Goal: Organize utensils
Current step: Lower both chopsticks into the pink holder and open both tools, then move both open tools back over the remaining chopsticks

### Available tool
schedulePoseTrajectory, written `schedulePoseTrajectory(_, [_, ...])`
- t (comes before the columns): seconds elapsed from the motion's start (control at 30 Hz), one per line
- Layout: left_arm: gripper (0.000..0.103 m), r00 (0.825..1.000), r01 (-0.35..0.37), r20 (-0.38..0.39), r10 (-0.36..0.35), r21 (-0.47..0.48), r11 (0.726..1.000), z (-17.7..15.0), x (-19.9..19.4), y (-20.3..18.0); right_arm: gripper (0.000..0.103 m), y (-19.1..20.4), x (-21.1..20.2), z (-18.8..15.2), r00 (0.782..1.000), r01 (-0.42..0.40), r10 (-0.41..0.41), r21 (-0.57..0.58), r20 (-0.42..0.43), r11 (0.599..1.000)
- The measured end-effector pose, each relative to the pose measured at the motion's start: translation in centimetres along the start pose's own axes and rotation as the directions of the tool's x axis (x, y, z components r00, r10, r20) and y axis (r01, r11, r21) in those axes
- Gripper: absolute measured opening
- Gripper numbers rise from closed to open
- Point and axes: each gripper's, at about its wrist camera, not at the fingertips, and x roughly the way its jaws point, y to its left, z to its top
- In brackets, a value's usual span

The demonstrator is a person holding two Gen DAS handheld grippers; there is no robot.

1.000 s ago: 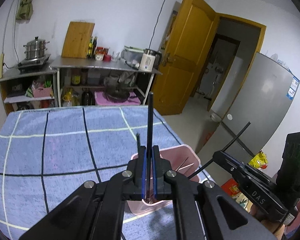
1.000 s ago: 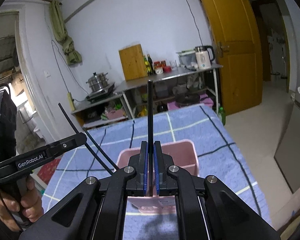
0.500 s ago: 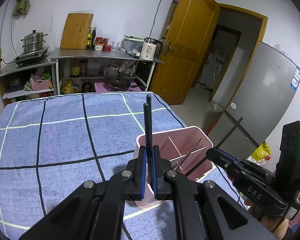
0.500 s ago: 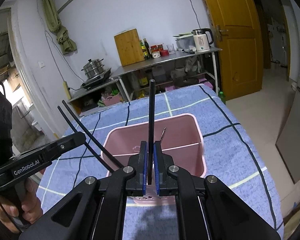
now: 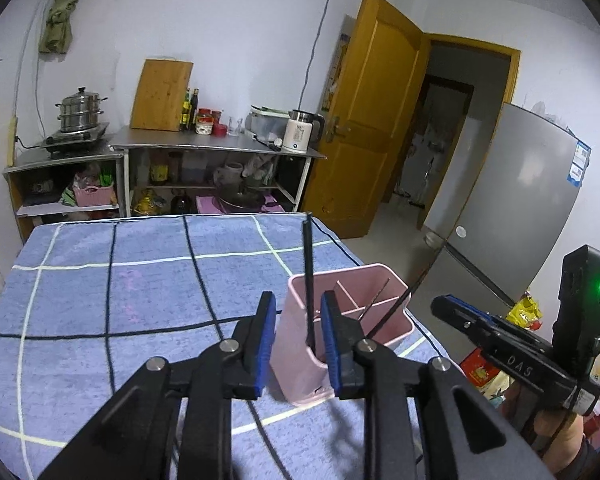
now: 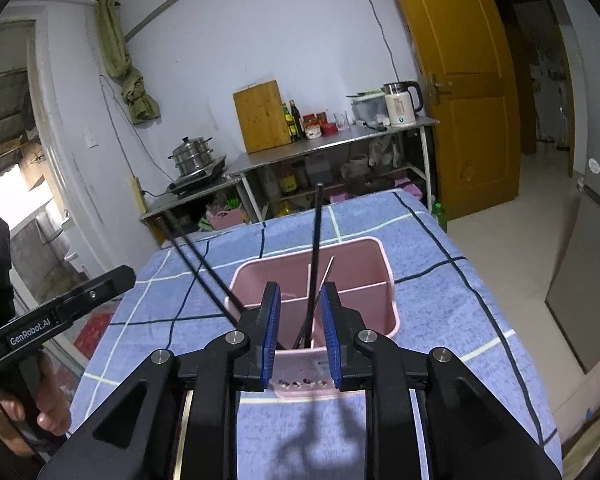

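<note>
1. Two grippers, both with jaws opening: the left gripper (image 5: 296, 340) has let go of a black chopstick (image 5: 309, 280) standing between them, and the right gripper (image 6: 300, 336) likewise frees its own chopstick (image 6: 315, 256).
2. Both chopsticks stand in the pink holder (image 6: 380, 280) near the surface's right edge.
3. Dropping-in looks finished; next, draw both back clear.
4. Counted: one holder, roughly four sticks.

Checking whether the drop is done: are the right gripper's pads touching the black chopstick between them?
Apart. The right wrist view shows the right gripper opening, with clear gaps between both blue pads and the black chopstick standing in the pink holder.
</note>
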Motion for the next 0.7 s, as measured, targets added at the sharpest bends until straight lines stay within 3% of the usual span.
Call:
schedulePoseTrajectory(0.4, [0.026,0.991,-0.128,0.026,0.128,-0.026,0.991,-4.3,-4.5,3.6,0.022,3.2,-1.5,-3.6,0.997,-0.072,0.071,-0.036,-0.031,0.997])
schedulePoseTrajectory(0.7, [0.026,0.981,-0.192,-0.012,0.191,-0.096,0.977,-8.2,-5.5,6.3,0.022,4.7,-1.0,-6.1,0.991,-0.110,0.106,-0.047,-0.080,0.993])
